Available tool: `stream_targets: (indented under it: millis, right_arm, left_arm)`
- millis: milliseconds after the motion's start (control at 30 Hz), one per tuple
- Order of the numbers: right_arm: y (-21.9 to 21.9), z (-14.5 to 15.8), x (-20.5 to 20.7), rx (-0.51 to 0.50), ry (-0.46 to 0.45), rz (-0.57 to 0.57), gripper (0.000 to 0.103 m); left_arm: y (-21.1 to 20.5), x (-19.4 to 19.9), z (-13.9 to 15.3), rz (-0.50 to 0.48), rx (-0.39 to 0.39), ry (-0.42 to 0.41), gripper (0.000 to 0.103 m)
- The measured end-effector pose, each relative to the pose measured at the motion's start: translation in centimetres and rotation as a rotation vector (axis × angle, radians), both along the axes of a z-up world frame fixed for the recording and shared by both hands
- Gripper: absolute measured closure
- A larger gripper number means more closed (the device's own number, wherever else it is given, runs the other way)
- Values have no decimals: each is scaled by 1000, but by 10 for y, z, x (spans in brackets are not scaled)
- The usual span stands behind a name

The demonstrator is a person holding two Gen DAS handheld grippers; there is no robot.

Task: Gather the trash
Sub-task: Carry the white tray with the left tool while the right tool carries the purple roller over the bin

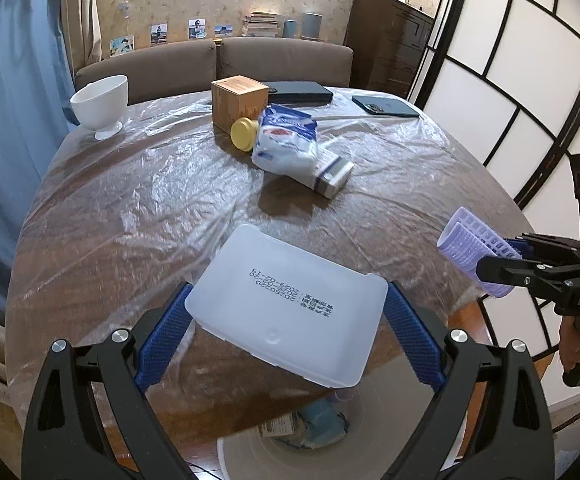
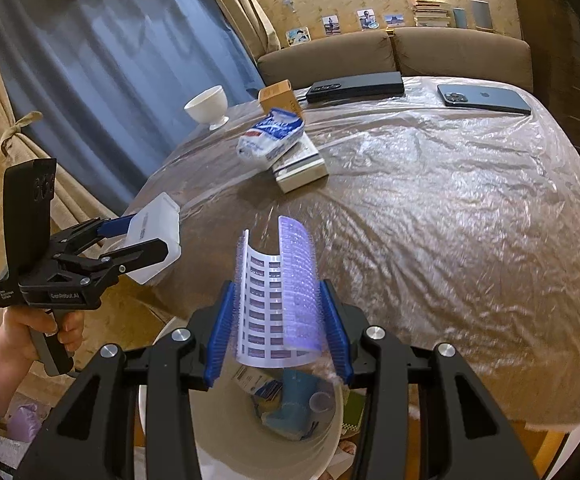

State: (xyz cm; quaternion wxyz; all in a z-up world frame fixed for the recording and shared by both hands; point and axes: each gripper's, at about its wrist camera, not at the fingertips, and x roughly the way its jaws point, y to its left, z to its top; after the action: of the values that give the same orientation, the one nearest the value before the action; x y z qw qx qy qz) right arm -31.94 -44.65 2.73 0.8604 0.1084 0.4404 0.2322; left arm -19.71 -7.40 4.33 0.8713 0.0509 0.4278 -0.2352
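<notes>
My left gripper (image 1: 286, 316) is shut on a translucent white plastic box (image 1: 286, 308) with printed dates, held above a white trash bin (image 1: 242, 456) at the table's near edge. It also shows in the right wrist view (image 2: 152, 240). My right gripper (image 2: 278, 320) is shut on a purple hair roller (image 2: 286, 288), held over the same bin (image 2: 226, 440), which holds wrappers and a blue item. The roller also shows in the left wrist view (image 1: 474, 256). On the table lie a blue-white packet (image 1: 286, 144) on a small carton (image 1: 332, 178), and a yellow lid (image 1: 244, 134).
The round table (image 1: 130, 208) is covered with clear plastic film. On it stand a white footed bowl (image 1: 100, 100), a brown cardboard box (image 1: 238, 100), a black case (image 1: 298, 91) and a phone (image 1: 386, 106). A sofa is behind, a paper screen to the right.
</notes>
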Motion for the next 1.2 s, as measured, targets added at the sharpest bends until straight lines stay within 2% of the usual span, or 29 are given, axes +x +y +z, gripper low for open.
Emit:
stream_targets:
  millis: [633,1200]
  right_arm:
    - [10,-10,-31,15,29,45,61]
    - [21,-28,-55,12,86,98,61]
  left_arm:
    - [2,-44,-2,13,2,16,8]
    - [0,-77,-18,15,19,58,8]
